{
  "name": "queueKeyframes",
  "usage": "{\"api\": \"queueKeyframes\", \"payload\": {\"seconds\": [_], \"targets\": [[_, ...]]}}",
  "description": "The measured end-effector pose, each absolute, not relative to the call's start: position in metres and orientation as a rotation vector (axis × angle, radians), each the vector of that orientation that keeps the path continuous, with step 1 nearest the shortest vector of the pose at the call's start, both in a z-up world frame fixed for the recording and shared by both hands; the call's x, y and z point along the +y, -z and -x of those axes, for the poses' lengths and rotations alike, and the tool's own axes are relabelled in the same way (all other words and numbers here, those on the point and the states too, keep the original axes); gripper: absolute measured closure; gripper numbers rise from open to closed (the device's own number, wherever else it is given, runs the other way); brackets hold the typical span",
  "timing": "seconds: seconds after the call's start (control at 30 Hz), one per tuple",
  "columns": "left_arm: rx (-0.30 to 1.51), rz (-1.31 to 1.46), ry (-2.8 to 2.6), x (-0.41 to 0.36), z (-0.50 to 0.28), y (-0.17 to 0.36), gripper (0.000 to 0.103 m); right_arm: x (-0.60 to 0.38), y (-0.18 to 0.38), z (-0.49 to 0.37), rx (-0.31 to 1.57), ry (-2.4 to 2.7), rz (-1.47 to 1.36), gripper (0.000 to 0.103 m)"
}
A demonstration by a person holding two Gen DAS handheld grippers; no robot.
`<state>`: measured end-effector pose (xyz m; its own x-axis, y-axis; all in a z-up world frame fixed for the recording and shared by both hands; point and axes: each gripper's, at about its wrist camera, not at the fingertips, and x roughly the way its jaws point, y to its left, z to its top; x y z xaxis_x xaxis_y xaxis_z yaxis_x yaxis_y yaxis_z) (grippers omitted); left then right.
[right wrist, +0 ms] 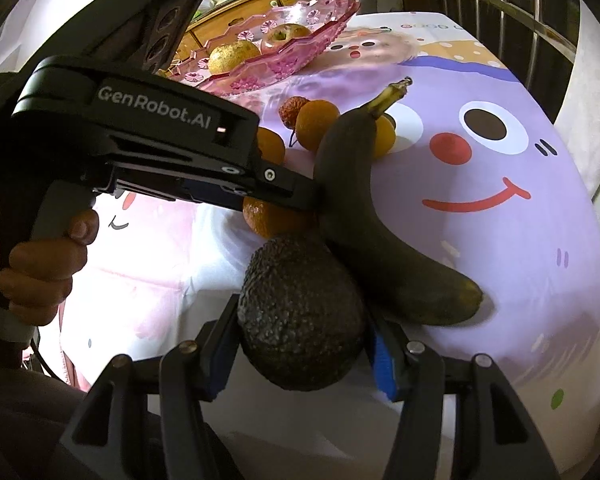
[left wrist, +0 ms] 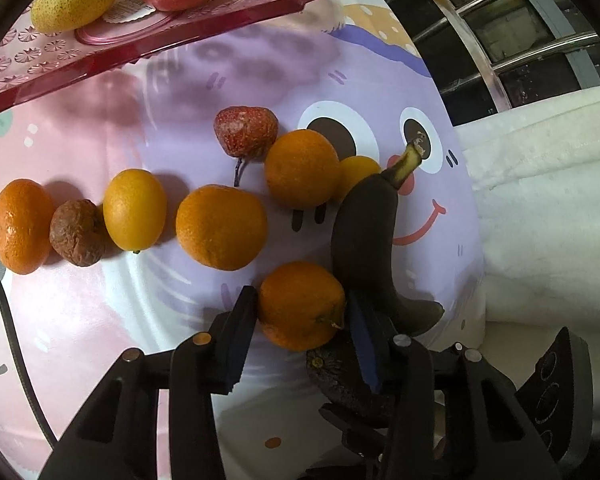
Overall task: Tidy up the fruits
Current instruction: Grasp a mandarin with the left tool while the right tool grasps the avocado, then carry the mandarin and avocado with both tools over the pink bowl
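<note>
I have both tools down on fruit at once. The left tool (left wrist: 300,320) is pinching an orange (left wrist: 302,306), its pads pressed against the two sides; the right tool (right wrist: 300,344) is clamped on the avocado (right wrist: 300,316). Both fruits rest on the worktop (right wrist: 520,240) at its near edge, touching each other and the blackened banana (right wrist: 364,216); the pink dish (right wrist: 276,52), where I take them to belong, sits well apart at the far side with a pear (right wrist: 232,58) and an apple (right wrist: 286,36) already in it.

What worries me: the three fruits are packed tight, so lifting either one could drag or roll the banana, and the left tool's outer finger is wedged against the banana's flank; a sideways pull there may shove it toward the worktop's edge. The orange is round and held low on its sides, so it could squirt out as I raise it. The two tools are close enough that a careless lift might knock one against the other. The avocado looks soft; too hard a squeeze may bruise it.

The left view shows the row of fruit still waiting: more oranges (left wrist: 220,226), a shrivelled brown fruit (left wrist: 76,232) and a wrinkled red one (left wrist: 246,130); the right view mostly hides these behind the left tool's body. The right view alone shows the hand (right wrist: 40,276) on the left tool's handle, the dish's full shape, and the whole avocado, of which the left view catches only a dark sliver under its own fingers.
</note>
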<state>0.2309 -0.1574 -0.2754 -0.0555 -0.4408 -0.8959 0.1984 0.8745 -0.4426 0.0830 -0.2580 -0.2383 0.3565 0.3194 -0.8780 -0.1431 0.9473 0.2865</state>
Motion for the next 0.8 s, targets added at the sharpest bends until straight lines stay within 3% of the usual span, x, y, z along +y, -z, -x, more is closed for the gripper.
{"api": "queueKeyframes", "payload": {"seconds": [0.33, 0.8], "targets": [[1.493, 0.158, 0.527, -0.13, -0.22, 0.256, 0.06, -0.242, 0.238, -0.077, 1.237, -0.257, -0.221, 0.047], [1.397, 0.134, 0.478, -0.034, -0.205, 0.198, 0.06, -0.188, 0.219, -0.071, 1.267, -0.23, -0.35, 0.047]]}}
